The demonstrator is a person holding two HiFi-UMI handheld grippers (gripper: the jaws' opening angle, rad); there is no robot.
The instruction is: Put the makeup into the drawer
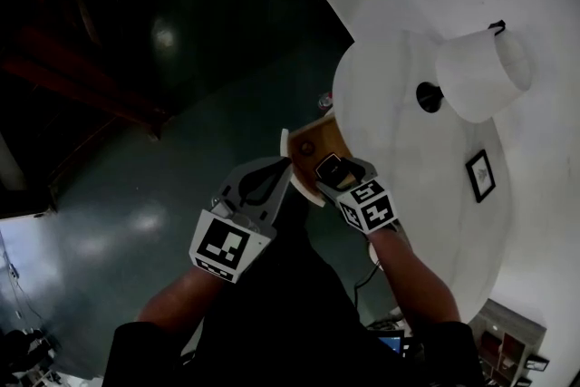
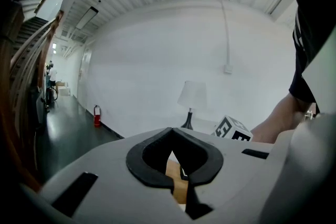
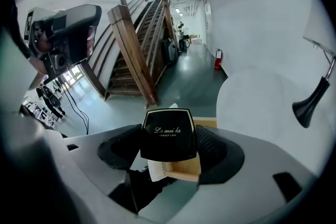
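Right gripper's (image 1: 333,171) jaws clamp the compact (image 3: 169,135) above the drawer (image 1: 324,139); left gripper's (image 1: 281,169) jaws closed alongside.

Running dim in the head view; catching glare spots on the floor (image 1: 181,77) at upper left; bending at fisheye edges, blackening in corners.

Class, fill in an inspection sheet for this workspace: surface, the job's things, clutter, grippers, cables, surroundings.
Surface: white round table, with an open wooden drawer at its edge.
Job's things: black powder compact, held above the drawer.
Clutter: lamp on the table; picture frame nearby.
Grippers: right gripper shut on the compact; left gripper jaws together, nothing between them, by the drawer front.
Cables: dark cable beside the right arm; floor cables.
Surroundings: glossy dark floor, wooden staircase, fire extinguisher.
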